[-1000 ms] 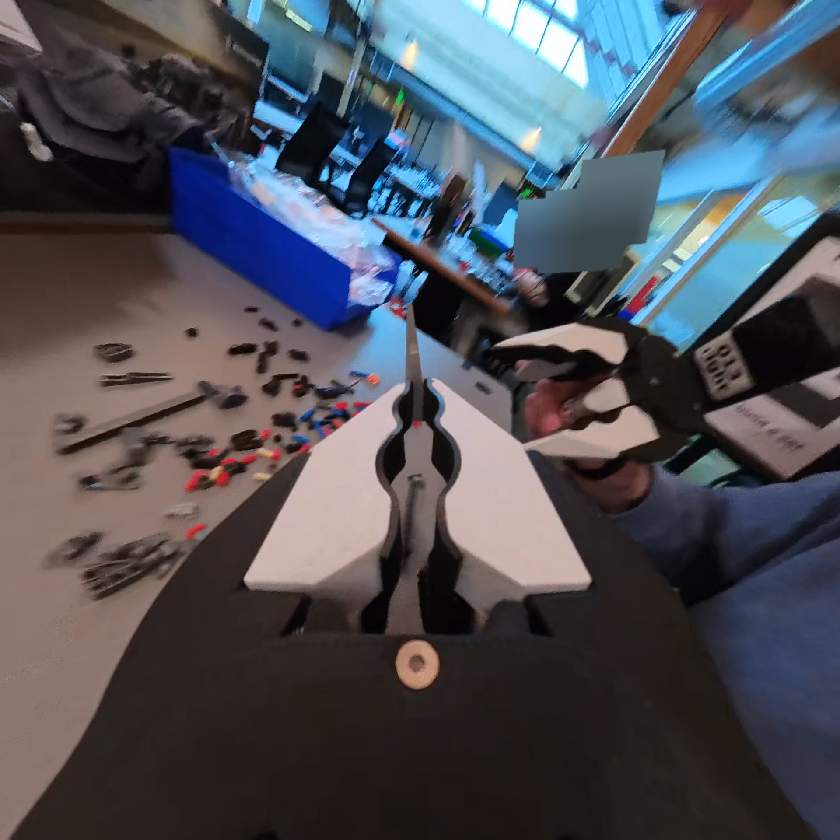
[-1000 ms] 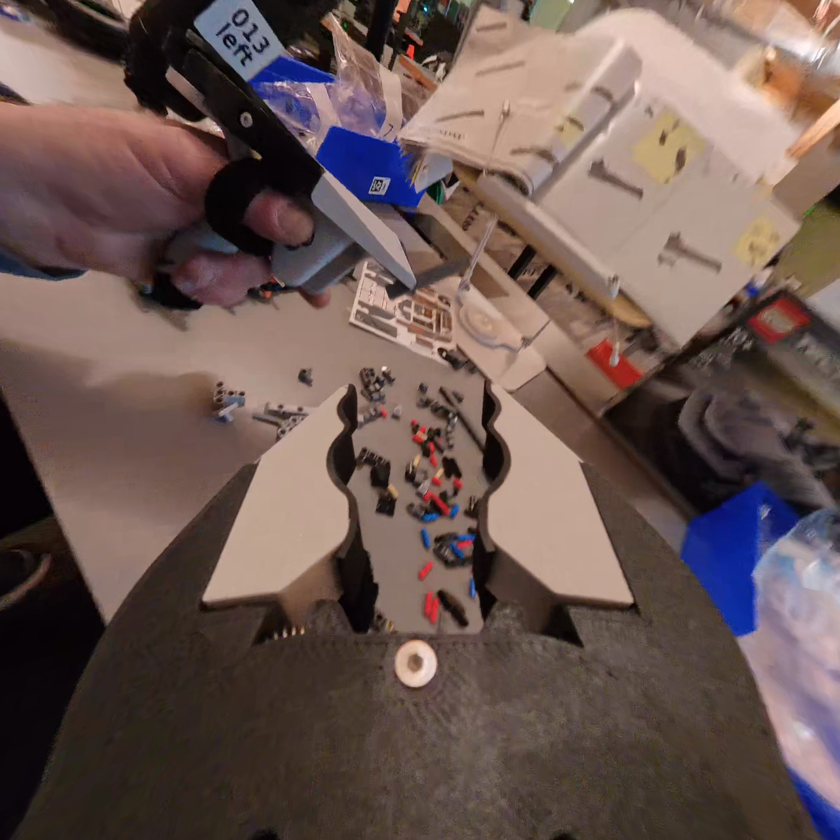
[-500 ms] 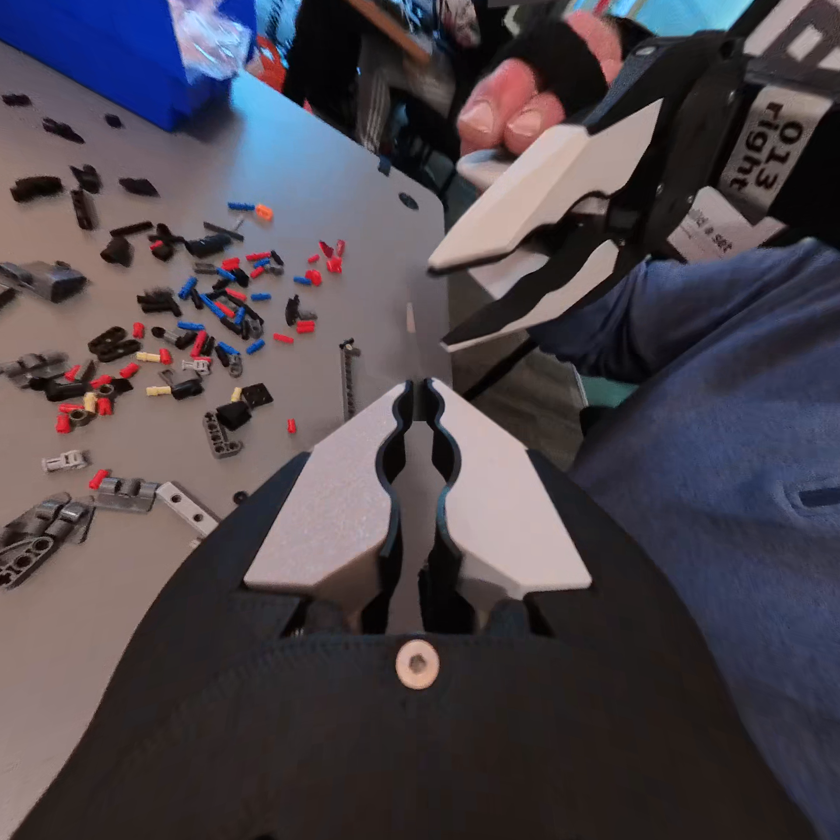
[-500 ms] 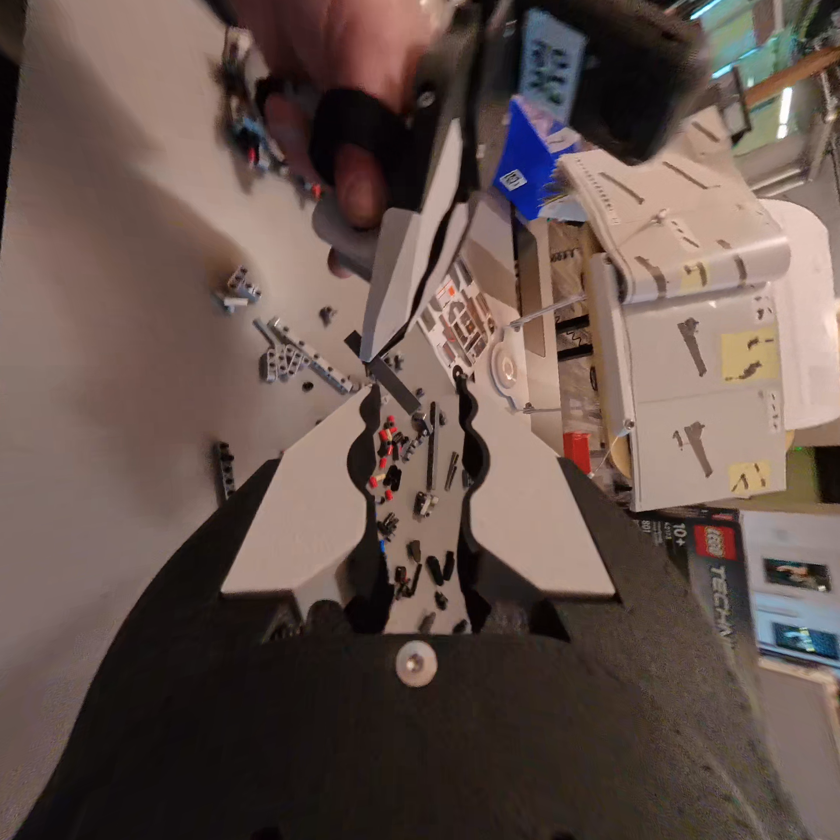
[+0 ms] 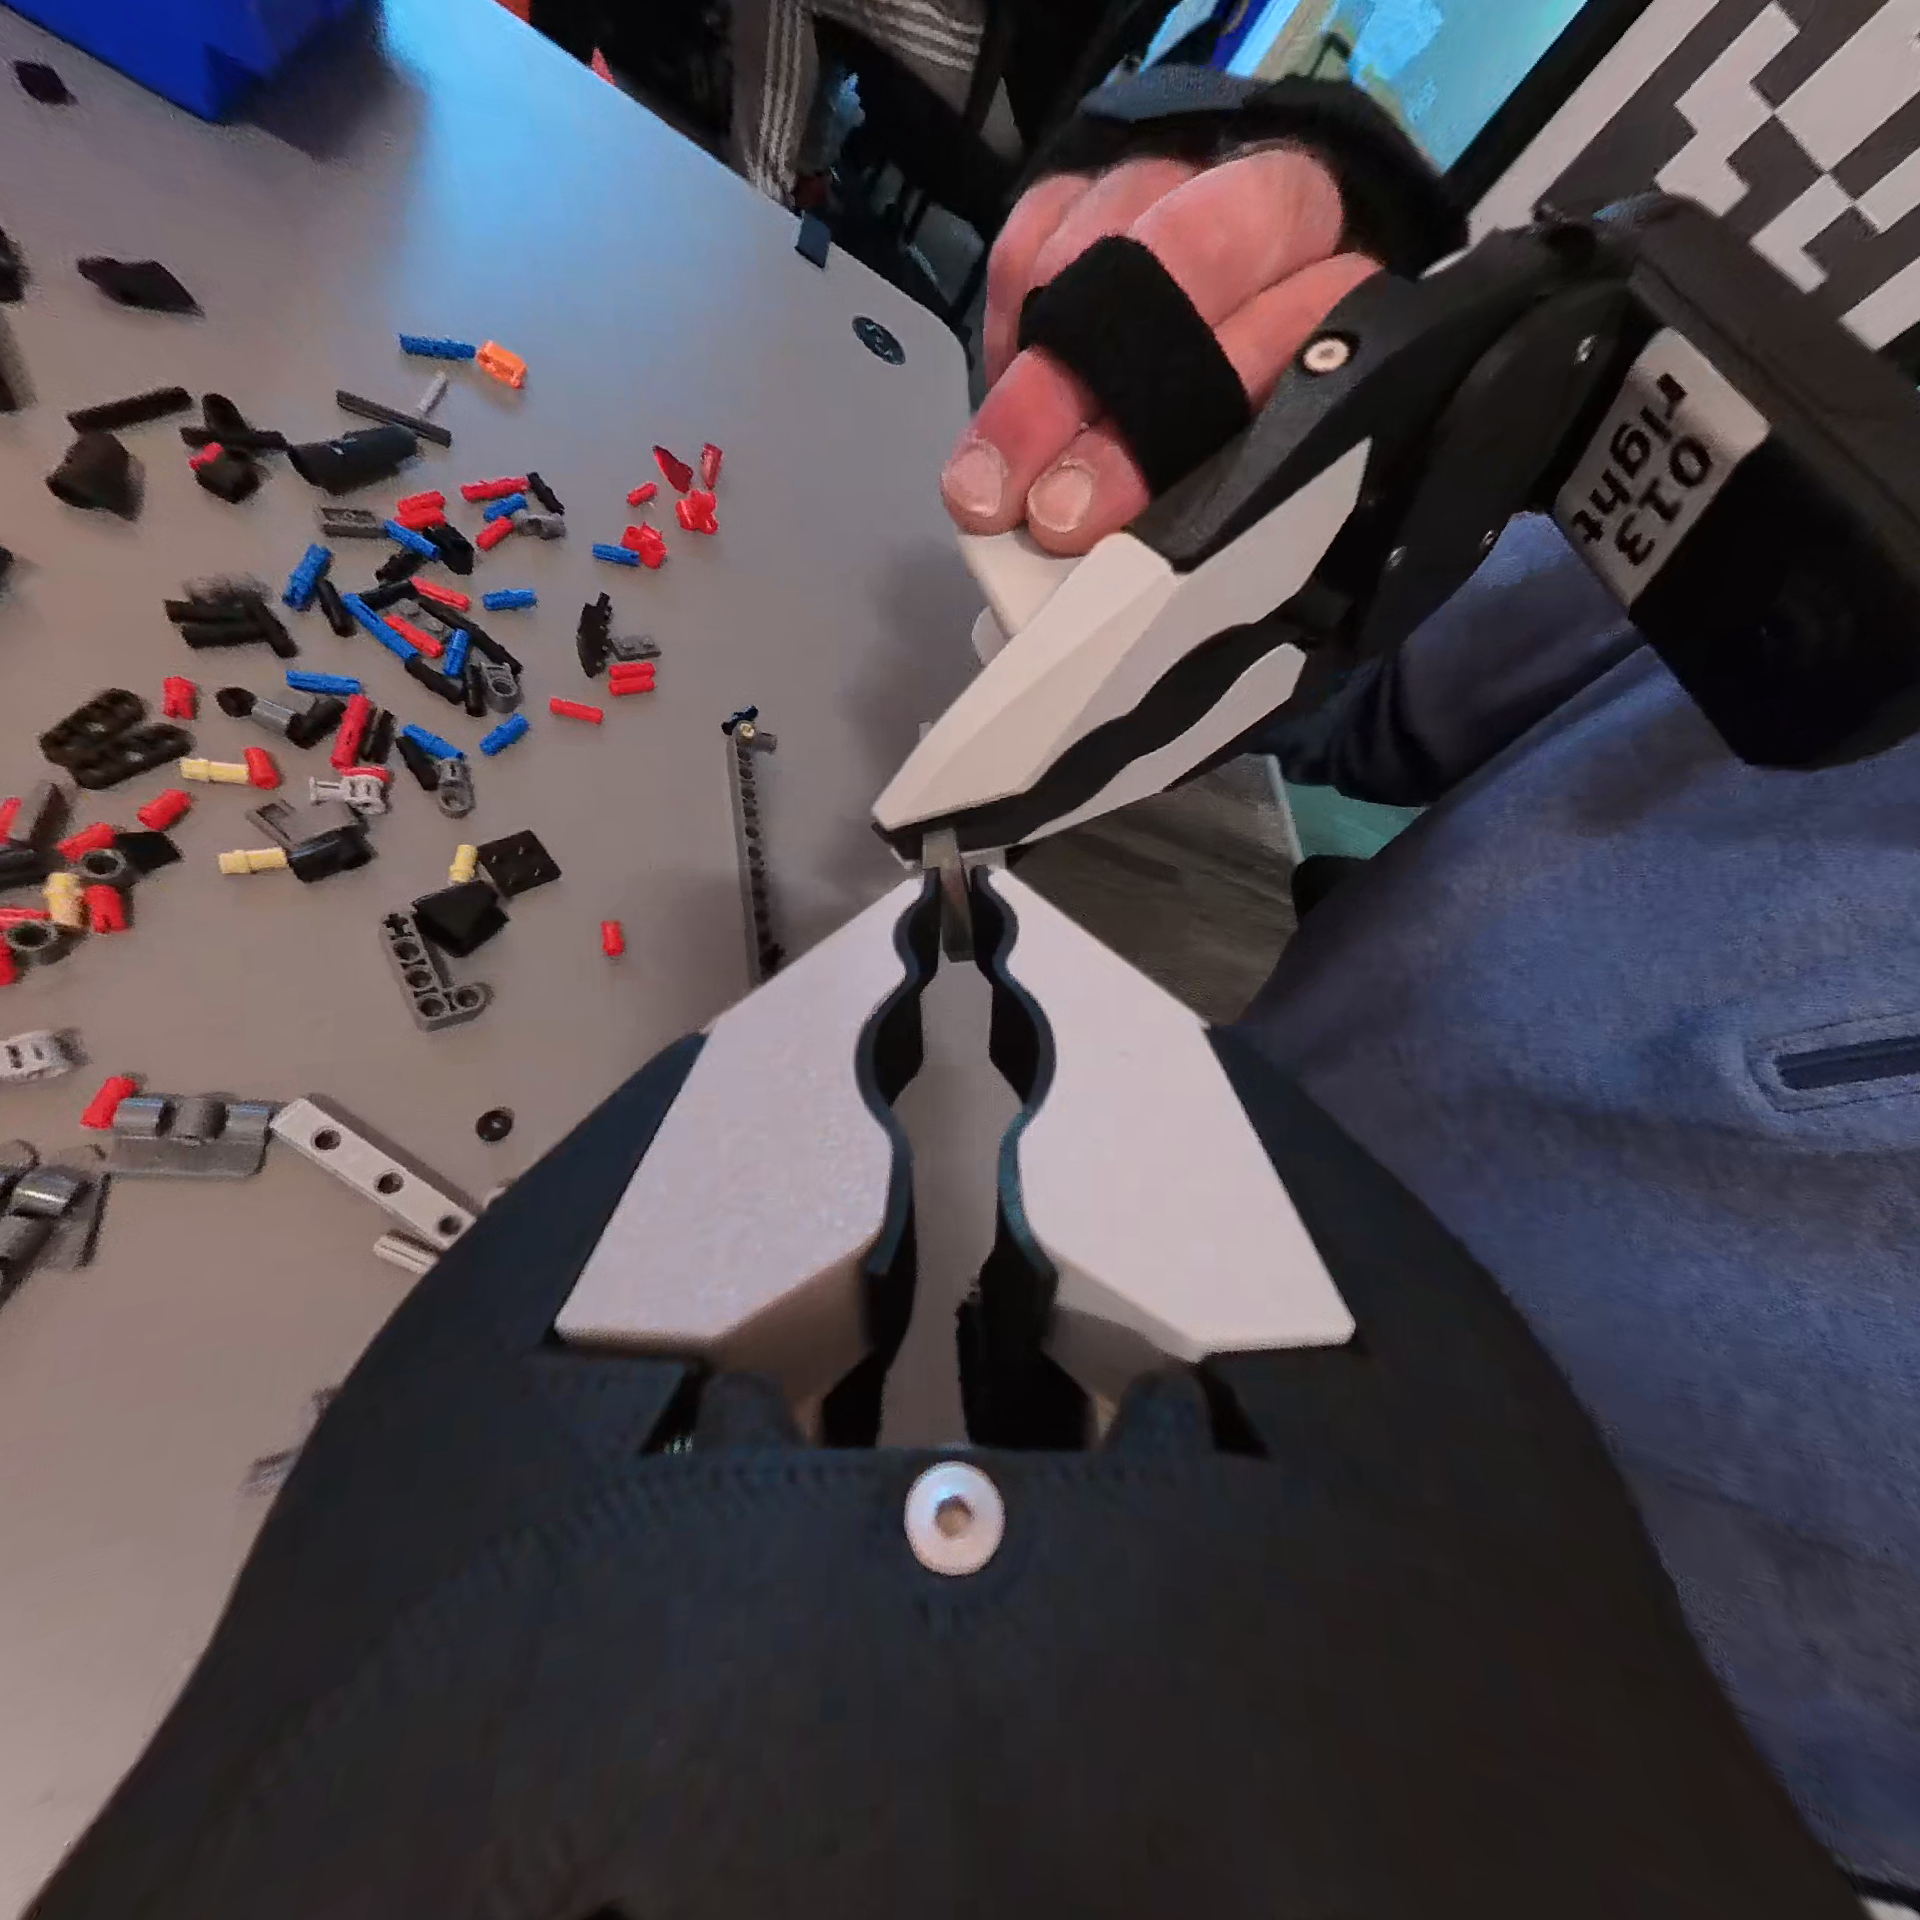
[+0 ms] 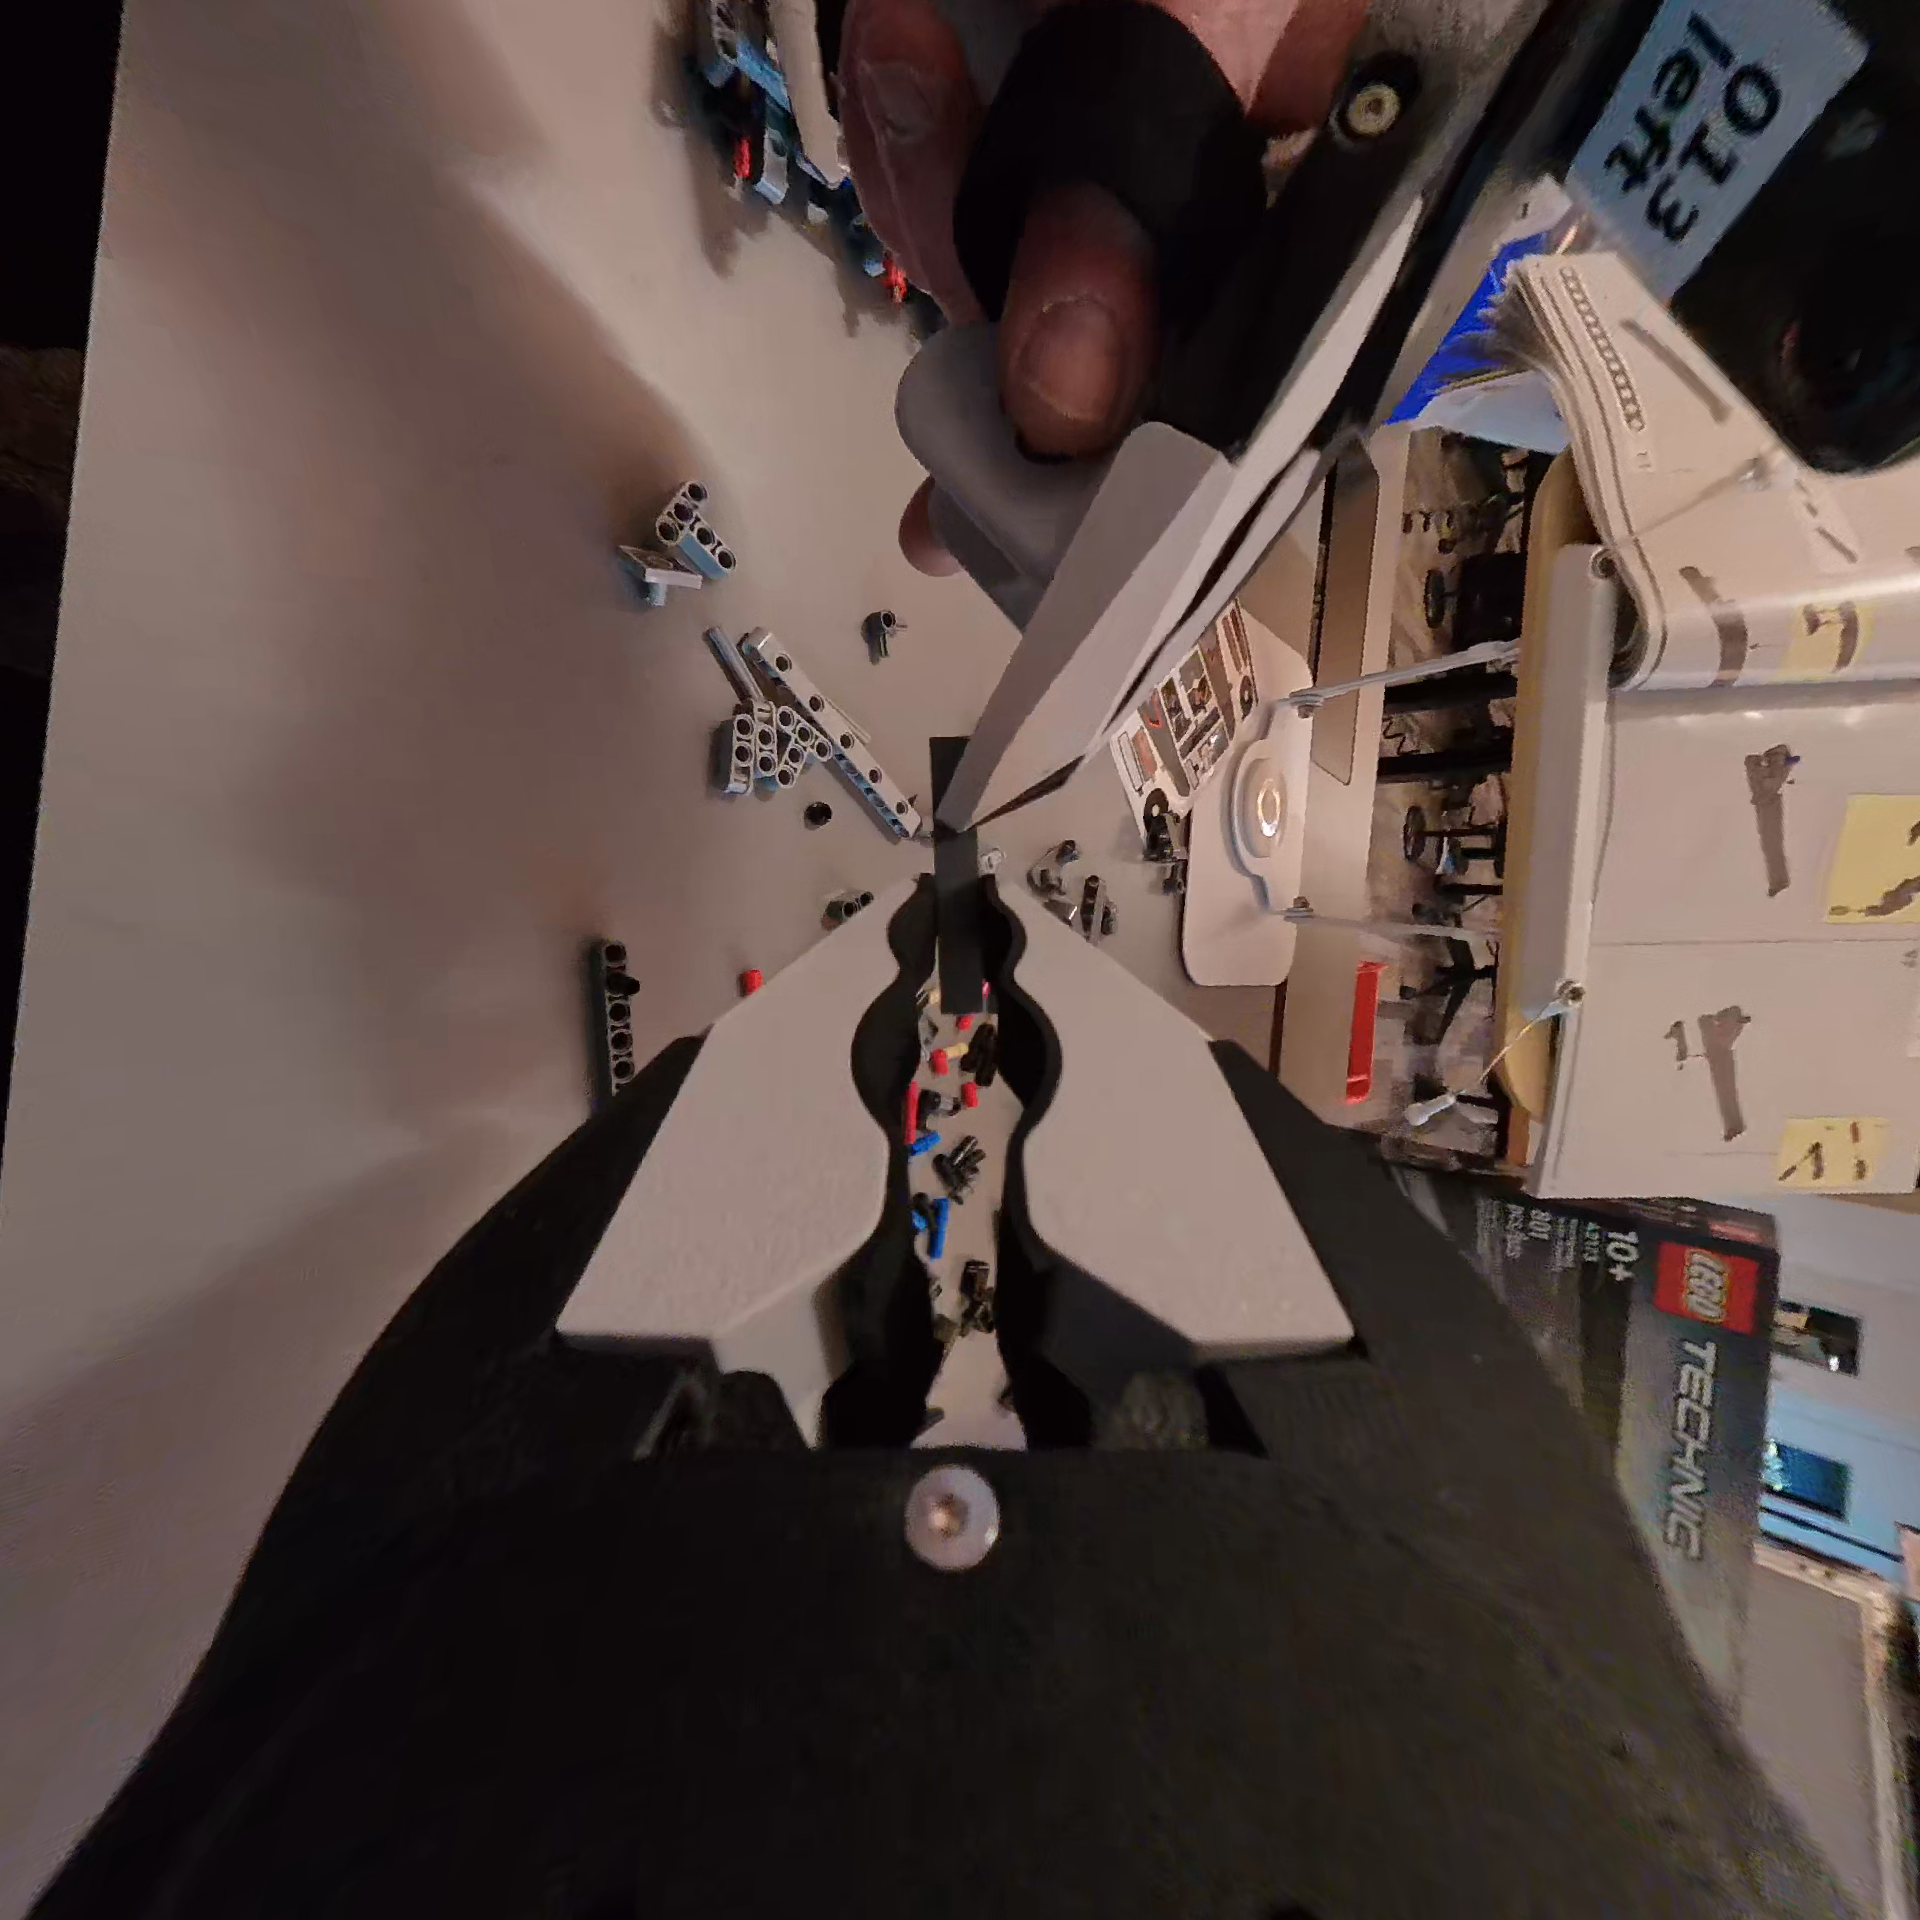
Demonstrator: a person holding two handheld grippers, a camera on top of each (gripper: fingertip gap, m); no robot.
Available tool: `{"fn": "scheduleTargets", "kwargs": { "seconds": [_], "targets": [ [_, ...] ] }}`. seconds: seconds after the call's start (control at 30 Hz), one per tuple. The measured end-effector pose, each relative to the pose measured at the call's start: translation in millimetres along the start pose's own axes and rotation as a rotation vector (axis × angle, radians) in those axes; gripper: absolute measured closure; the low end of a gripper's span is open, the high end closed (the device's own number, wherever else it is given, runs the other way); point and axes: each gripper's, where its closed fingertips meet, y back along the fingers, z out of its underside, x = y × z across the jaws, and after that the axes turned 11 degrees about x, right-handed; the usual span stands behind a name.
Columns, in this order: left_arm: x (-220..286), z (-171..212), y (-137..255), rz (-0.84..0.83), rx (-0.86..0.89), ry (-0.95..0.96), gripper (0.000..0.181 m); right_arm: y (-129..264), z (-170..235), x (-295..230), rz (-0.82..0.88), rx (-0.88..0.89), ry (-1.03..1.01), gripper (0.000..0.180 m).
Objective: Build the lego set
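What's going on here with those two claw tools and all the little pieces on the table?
A person is building a Lego set using two hand-held grippers. Right now the left gripper and the right gripper meet tip to tip, both jaws closed on one thin dark strip piece, as if passing it over or lining it up. Loose red, blue and black pins and grey beams lie scattered on the grey table.

In the left wrist view, loose red, blue and black plastic lego pieces point(image 5: 416, 623) lie scattered on the flat grey counter point(image 5: 644, 270), left of the left gripper point(image 5: 951, 914). The right gripper point(image 5: 940, 842) meets it tip to tip above the counter's edge, both on 1 thin dark flat lego strip point(image 5: 948, 894).
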Motion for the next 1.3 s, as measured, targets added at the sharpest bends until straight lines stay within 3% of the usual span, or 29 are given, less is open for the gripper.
{"fn": "scheduleTargets", "kwargs": {
  "seconds": [0.13,0.4,0.73,1.03,1.2,1.3],
  "targets": [
    [2,-10,-1,-0.041,0.066,-0.089,0.164,4,3,2,0.012,0.026,-0.112,0.175],
    [3,-15,4,-0.179,0.151,-0.263,0.155,12,12,-13,0.003,0.06,-0.286,0.175],
    [11,7,-6,-0.348,0.065,-0.578,0.15,24,11,-35,-0.049,0.16,-0.527,0.175],
    [16,28,-23,-0.394,-0.021,-0.714,0.152,27,-3,-52,-0.144,0.239,-0.635,0.175],
    [23,35,-30,-0.369,-0.03,-0.738,0.171,27,-8,-58,-0.176,0.264,-0.681,0.175],
    [25,37,-31,-0.365,-0.024,-0.741,0.173,28,-9,-60,-0.19,0.278,-0.706,0.175]
  ]
}}
